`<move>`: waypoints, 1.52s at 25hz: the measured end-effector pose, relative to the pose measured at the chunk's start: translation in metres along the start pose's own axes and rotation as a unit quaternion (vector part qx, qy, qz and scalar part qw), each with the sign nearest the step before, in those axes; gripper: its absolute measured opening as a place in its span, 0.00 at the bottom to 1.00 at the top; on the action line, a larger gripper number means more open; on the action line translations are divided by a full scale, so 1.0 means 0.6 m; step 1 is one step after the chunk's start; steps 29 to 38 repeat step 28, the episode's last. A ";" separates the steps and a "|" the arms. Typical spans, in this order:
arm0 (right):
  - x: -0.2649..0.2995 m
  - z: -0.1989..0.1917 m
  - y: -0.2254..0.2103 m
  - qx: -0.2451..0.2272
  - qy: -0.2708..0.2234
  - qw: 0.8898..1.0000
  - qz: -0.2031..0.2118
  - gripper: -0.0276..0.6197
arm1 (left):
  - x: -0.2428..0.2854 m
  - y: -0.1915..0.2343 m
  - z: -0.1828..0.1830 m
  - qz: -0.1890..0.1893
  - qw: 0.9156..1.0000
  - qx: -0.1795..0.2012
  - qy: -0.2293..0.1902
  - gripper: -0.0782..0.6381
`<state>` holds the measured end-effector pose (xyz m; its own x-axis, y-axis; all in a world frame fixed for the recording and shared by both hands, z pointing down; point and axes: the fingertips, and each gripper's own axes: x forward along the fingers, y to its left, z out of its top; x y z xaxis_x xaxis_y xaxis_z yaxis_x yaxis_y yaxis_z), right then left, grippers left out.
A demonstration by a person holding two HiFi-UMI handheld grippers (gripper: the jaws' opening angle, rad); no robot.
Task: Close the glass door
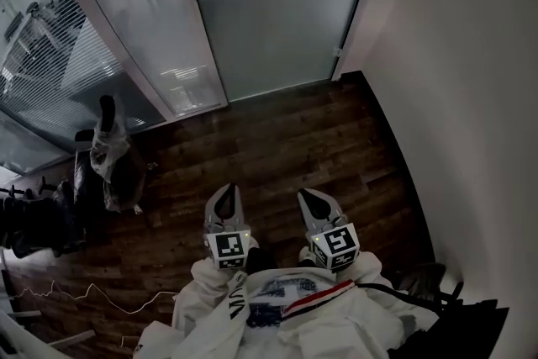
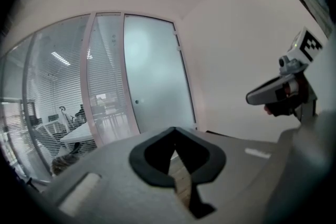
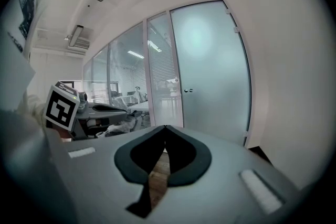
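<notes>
Left gripper, right gripper: jaws closed, holding nothing. Glass door at 12 o'clock, open wood floor between; wall at 3 o'clock.

Before the glass door we see bare wooden floor, an open lane running straight up to it. Right of the door, the white wall closes that side off. Left of the door, the fixed glass panel runs on. Farther back from the door on that side, a cluttered chair and a loose white cable crowd the floor.
</notes>
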<state>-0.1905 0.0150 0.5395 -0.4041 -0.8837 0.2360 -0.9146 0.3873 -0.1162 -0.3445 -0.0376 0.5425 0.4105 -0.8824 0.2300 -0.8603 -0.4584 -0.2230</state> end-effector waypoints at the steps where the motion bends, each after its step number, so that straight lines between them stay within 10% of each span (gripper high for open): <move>1: -0.014 -0.002 -0.014 -0.009 0.002 1.000 0.001 0.05 | -0.002 -0.022 0.008 0.001 1.000 0.000 0.000 0.11; 11: -0.115 0.031 -0.081 -0.031 -0.033 0.999 0.015 0.05 | -0.053 -0.200 0.053 -0.014 1.000 0.015 0.017 0.11; 38: -0.116 0.060 -0.101 -0.032 -0.065 0.997 -0.009 0.05 | -0.044 -0.206 0.099 -0.030 0.998 0.041 -0.029 0.11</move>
